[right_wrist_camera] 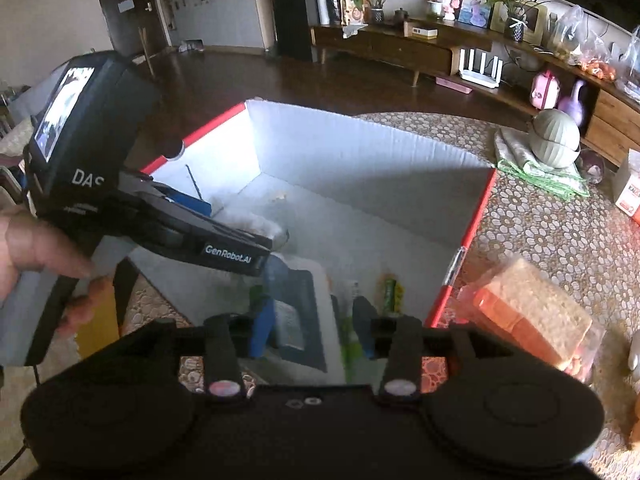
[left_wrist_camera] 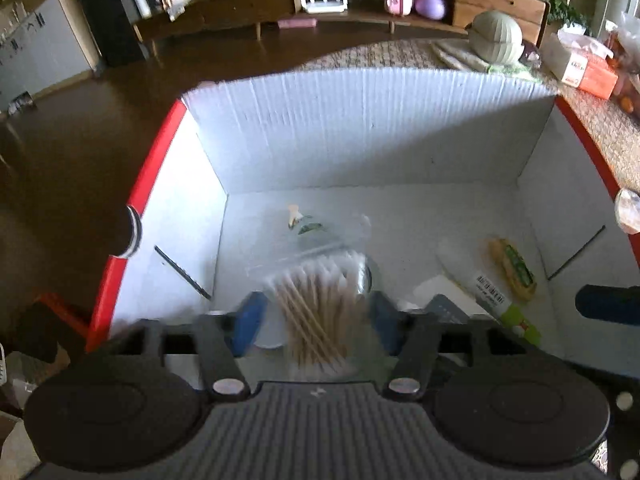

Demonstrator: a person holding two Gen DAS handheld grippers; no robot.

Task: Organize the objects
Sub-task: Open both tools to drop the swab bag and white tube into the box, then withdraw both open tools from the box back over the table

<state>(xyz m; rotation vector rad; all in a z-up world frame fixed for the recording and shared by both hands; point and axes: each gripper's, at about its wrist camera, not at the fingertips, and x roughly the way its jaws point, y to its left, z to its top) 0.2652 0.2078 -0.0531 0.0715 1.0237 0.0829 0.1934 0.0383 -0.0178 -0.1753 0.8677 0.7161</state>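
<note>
Left gripper (left_wrist_camera: 316, 312) is positioned over the interior of the white box (left_wrist_camera: 360, 136), at its near wall; its blue fingers (left_wrist_camera: 252, 316) are closed against a clear round tub of cotton swabs (left_wrist_camera: 320, 304), which sits between them, wooden sticks upright and slightly fanned; the tub is blurred, and whether it rests on the box floor cannot be told. The box has red outer edges and stands on the patterned tablecloth (right_wrist_camera: 560, 232), at the table's left edge.

On the box floor: a small item with green leaf-like parts (left_wrist_camera: 306, 224) toward the far-left corner; a green and yellow packet (left_wrist_camera: 514, 268) beside a white tube with a green cap (left_wrist_camera: 492, 292) along the right wall; a grey-blue flat item (right_wrist_camera: 300, 312) at the near wall.

Right gripper (right_wrist_camera: 314, 328) hangs above the near-right part of the box, fingers spread apart with nothing between them; contents below are seen through the gap. An orange-tinted transparent packet (right_wrist_camera: 528, 316) lies on the tablecloth just outside the box's right wall. A pale green ribbed bowl (right_wrist_camera: 556, 140) rests on a folded cloth (right_wrist_camera: 536, 172) toward the far edge.
</note>
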